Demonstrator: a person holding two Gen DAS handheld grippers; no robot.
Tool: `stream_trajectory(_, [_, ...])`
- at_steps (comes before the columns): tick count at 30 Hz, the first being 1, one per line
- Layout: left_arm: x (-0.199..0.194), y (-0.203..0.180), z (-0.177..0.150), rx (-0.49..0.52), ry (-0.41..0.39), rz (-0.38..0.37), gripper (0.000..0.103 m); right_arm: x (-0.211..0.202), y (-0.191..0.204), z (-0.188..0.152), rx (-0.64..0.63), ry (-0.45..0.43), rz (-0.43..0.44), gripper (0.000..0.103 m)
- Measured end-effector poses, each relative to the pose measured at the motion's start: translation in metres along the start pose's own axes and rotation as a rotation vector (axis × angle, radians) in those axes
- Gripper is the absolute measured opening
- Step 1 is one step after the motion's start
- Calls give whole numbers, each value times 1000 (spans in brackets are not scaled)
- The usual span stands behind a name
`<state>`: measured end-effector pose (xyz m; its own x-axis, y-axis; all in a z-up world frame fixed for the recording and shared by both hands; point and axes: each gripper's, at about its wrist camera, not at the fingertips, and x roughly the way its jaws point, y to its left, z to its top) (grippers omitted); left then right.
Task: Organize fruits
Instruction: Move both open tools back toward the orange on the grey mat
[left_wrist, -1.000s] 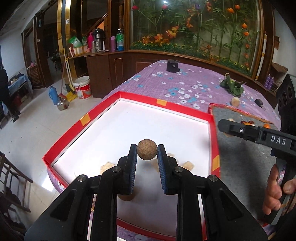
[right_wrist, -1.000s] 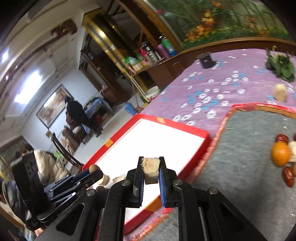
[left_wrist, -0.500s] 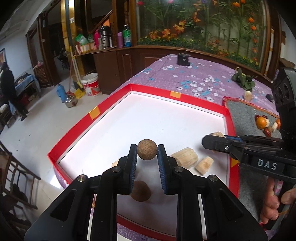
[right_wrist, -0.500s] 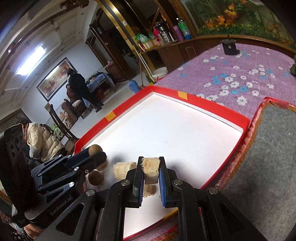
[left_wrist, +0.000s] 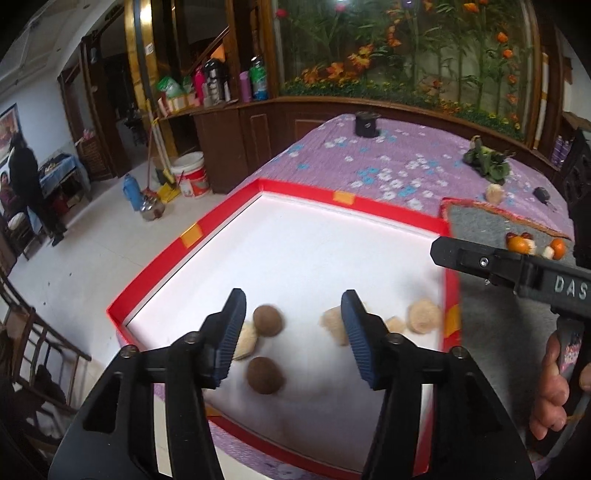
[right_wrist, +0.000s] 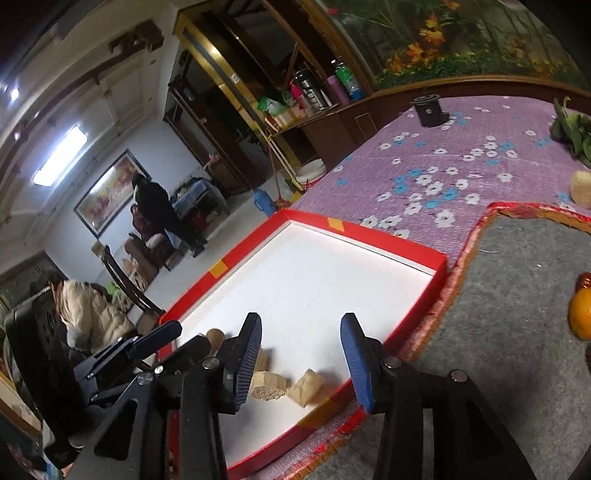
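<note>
A red-rimmed white tray (left_wrist: 192, 236) lies on the table. My left gripper (left_wrist: 293, 306) hovers over its near end, jaws opening with nothing between the pads. Below it two brown balls (left_wrist: 268, 320) (left_wrist: 265, 375) lie in the tray, among several beige chunks (left_wrist: 424, 316). My right gripper (right_wrist: 301, 332) hangs over the tray's near right corner, jaws also opening and empty, above beige chunks (right_wrist: 306, 386) (right_wrist: 269, 386). One of its black fingers (left_wrist: 461, 254) reaches in from the right in the left wrist view, with a hand below it.
A grey mat (right_wrist: 517, 295) right of the tray holds oranges (left_wrist: 517, 243) and red dates (right_wrist: 585, 280). The purple flowered cloth beyond carries a black cylinder (left_wrist: 366, 124), green leaves (left_wrist: 485, 162) and a beige chunk (left_wrist: 494, 192). People sit and stand at the far left.
Both grippers have opened. The brown ball left the left pads and the beige chunk left the right pads; both now lie in the tray.
</note>
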<state>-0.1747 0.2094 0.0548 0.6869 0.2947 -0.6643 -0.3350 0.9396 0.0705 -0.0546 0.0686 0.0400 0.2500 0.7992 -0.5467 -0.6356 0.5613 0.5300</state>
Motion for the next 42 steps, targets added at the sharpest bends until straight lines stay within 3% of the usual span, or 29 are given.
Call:
stream_trajectory(4, [-7,-28,6,69,-12,-57,54,-32,-20,4,32,-31,-21,43])
stream_trajectory(8, [-12,-69,10,150,-12,-144,54,-86,-60,4,80,-85,-109,43])
stream_trajectory(12, [-12,-109,20,218,-13,-209,54,-148,-114,1,178,-175,-219,43])
stream_trajectory(17, [-2,-164,37,316,-17,-285,54,-209,-176,-4,338,-307,-296,43])
stream_trajectory(24, [44,-218,52,354,83,-360,54,-208,-220,-6,459,-261,-352,43])
stream_trajectory(27, [50,-226,59,320,70,-389,54,-205,-223,-3,449,-256,-372,43])
stream_trajectory(32, [65,-245,69,345,68,-417,54,-188,-222,-1,419,-204,-383,44])
stream_trajectory(38, [83,-238,54,353,128,-430,54,-170,-224,-2,379,-154,-461,41])
stream_trajectory(42, [73,-220,47,376,155,-387,54,-169,-223,-2,375,-149,-469,41])
